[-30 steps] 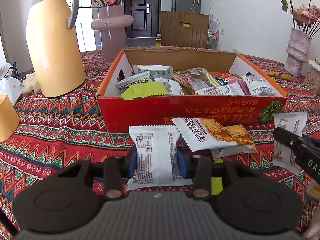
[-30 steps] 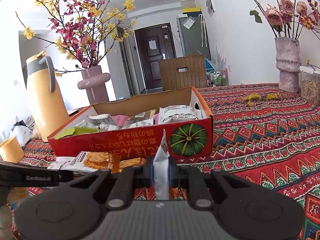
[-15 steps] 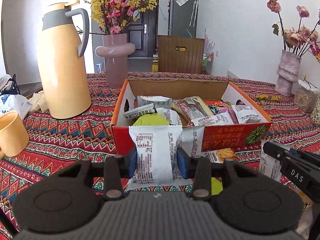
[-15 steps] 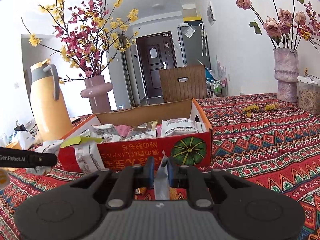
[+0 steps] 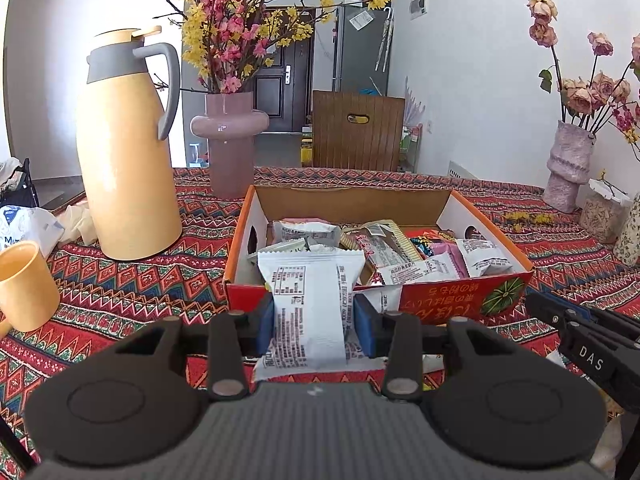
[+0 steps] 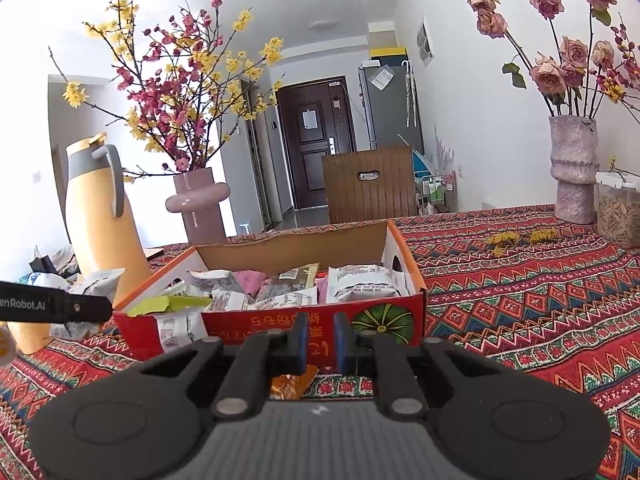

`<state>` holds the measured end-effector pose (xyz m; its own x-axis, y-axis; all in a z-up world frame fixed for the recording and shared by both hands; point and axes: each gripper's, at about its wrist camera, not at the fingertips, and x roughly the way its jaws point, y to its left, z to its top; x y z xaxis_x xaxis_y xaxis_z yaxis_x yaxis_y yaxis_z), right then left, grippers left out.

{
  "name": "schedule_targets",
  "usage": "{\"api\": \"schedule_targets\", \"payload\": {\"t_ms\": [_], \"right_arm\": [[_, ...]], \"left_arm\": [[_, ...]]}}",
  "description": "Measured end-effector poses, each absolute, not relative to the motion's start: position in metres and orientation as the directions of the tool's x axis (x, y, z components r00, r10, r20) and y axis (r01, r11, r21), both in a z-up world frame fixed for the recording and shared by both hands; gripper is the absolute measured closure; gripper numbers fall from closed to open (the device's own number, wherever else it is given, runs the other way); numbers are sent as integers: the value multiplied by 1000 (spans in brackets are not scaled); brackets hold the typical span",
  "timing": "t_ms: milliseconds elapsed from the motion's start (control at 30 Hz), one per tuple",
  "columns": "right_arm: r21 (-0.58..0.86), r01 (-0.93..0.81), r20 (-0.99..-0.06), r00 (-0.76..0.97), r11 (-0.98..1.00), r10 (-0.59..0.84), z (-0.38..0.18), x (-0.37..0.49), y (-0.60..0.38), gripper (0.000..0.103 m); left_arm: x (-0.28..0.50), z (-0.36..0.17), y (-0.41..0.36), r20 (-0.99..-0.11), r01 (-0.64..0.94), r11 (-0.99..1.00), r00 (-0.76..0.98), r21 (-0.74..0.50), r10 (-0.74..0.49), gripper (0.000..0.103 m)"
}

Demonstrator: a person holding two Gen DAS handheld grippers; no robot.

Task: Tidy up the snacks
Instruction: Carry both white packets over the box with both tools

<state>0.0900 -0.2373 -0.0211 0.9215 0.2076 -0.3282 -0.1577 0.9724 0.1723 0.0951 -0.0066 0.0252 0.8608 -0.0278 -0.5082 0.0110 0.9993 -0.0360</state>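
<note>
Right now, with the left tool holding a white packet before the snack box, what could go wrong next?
The left tool pinches the packet at its middle, so the snack inside may get crushed. The box is already crowded, so a packet dropped on top might slide out. The right tool sits close by and could be bumped.

A white crinkle-edged snack packet printed with black text (image 5: 310, 304) hangs upright, pinched at its sides, just before the near wall of an open red-and-orange cardboard box (image 5: 460, 300). The box sits on the patterned cloth, piled with assorted wrapped snacks (image 5: 400, 248).
</note>
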Motion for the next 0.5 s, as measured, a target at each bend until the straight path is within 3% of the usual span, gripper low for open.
{"api": "schedule_targets", "payload": {"t_ms": [167, 200, 267, 333, 500], "right_arm": [[178, -146, -331, 922, 973, 199, -18, 87, -246, 90], [179, -146, -346, 916, 973, 201, -19, 87, -248, 86], [168, -141, -375, 906, 976, 196, -24, 84, -250, 69], [127, -124, -410, 897, 984, 165, -33, 80, -250, 38], [36, -99, -537, 837, 994, 103, -57, 86, -250, 22]], "left_arm": [[94, 24, -5, -508, 12, 999, 860, -43, -32, 62], [94, 24, -4, -509, 12, 999, 860, -45, -34, 62], [93, 23, -3, -510, 13, 999, 859, -49, -36, 62], [93, 21, -2, -515, 12, 998, 856, -54, -38, 62], [93, 15, 0, -530, 11, 998, 847, -61, -42, 62]]}}
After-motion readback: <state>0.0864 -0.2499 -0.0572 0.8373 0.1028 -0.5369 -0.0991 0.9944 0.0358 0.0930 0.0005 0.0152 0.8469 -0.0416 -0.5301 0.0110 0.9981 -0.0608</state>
